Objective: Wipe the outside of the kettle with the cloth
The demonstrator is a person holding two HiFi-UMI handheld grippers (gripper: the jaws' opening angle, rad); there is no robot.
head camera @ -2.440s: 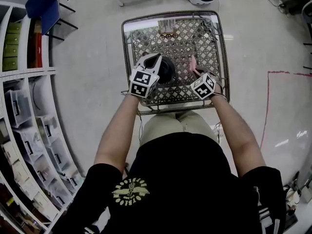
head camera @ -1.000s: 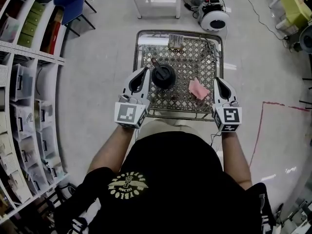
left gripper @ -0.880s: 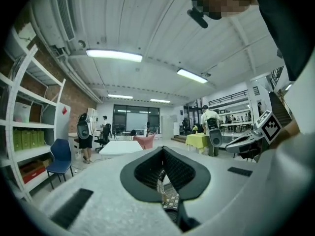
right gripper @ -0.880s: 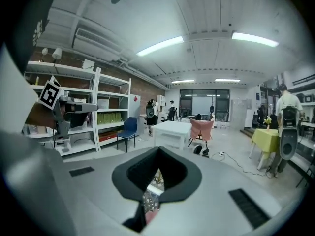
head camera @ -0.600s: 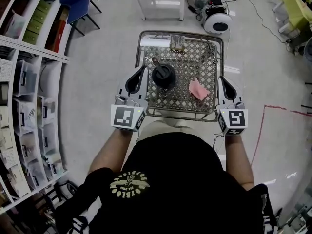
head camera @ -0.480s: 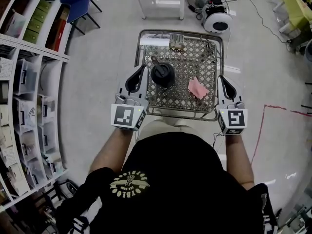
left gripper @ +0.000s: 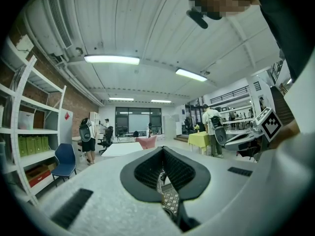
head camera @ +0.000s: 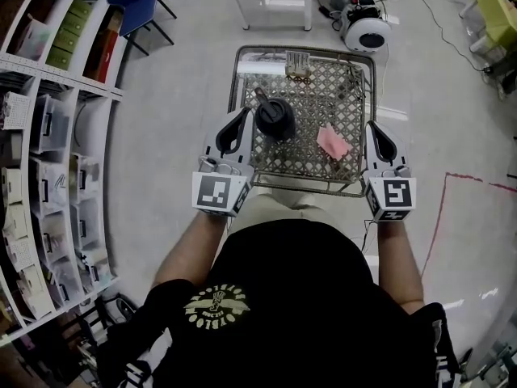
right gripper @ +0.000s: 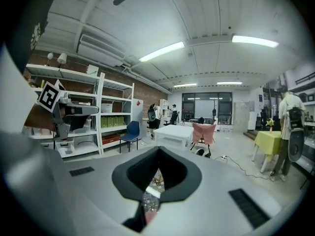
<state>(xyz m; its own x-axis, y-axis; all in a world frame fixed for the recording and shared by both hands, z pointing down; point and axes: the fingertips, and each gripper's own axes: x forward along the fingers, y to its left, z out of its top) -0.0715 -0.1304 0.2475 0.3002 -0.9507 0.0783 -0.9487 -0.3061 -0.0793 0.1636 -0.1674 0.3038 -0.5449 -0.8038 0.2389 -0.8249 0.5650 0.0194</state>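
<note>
We held the left claw (head camera: pixel 241 116) and the right claw (head camera: pixel 376 128) clenched with nothing between the jaws, one on each side of the mesh surface (head camera: pixel 307 186) near its front edge. The black kettle (head camera: pixel 275 120) stood upright on the surface's left half. The pink cloth (head camera: pixel 333 141) lay crumpled to its right, not touching it.
</note>
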